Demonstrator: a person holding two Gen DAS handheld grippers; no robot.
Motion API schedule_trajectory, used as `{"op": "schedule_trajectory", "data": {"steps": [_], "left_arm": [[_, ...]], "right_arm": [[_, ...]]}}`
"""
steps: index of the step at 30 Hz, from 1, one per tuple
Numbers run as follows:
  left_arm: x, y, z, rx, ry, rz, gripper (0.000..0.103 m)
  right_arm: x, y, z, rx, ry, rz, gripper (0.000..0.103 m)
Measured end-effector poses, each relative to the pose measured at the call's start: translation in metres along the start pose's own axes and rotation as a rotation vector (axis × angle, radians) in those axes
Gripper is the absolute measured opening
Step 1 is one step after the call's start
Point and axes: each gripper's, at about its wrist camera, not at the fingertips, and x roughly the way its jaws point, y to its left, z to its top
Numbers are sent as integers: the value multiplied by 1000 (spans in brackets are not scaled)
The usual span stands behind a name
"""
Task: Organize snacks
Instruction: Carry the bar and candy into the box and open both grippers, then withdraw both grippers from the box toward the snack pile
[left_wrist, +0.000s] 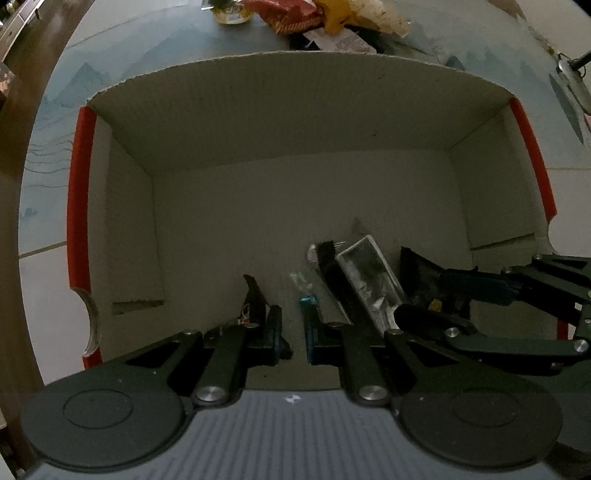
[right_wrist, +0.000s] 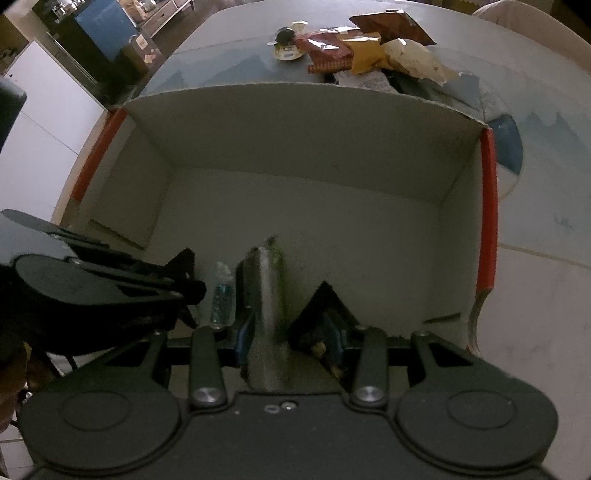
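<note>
Both grippers reach down into an open cardboard box (left_wrist: 295, 110) (right_wrist: 295, 122) with red-taped side edges. My right gripper (right_wrist: 288, 314) (left_wrist: 388, 262) is shut on a silver foil packet (right_wrist: 267, 291) (left_wrist: 369, 280), with a dark packet (right_wrist: 319, 302) (left_wrist: 421, 273) squeezed beside it between the same fingers. My left gripper (left_wrist: 291, 314) (right_wrist: 192, 288) is shut, close to the box floor. A small clear packet with a teal end (left_wrist: 301, 286) (right_wrist: 221, 291) stands at its right finger. A black wrapper (left_wrist: 253, 295) sticks up beside its left finger. Whether the pads pinch either one is hidden.
Behind the box, on a table with a blue landscape cloth (right_wrist: 554, 147), lies a pile of snack bags (left_wrist: 295, 14) (right_wrist: 369, 51) in red, yellow and pale wrappers. A small round cup (right_wrist: 286, 48) (left_wrist: 231, 13) sits to their left. The far half of the box floor (right_wrist: 314, 206) is bare.
</note>
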Motion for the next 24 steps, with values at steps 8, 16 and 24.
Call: {"op": "schedule_trajectory", "data": {"steps": [8, 16, 24], "left_arm": [[-21, -5, -12, 28, -39, 0, 13], [-51, -6, -22, 45, -113, -4, 22], [-83, -12, -14, 60, -198, 2, 24]], "right_arm": [[-20, -3, -2, -8, -43, 14, 41], [-49, -7, -3, -7, -113, 25, 42], [-81, -9, -3, -12, -187, 37, 45]]}}
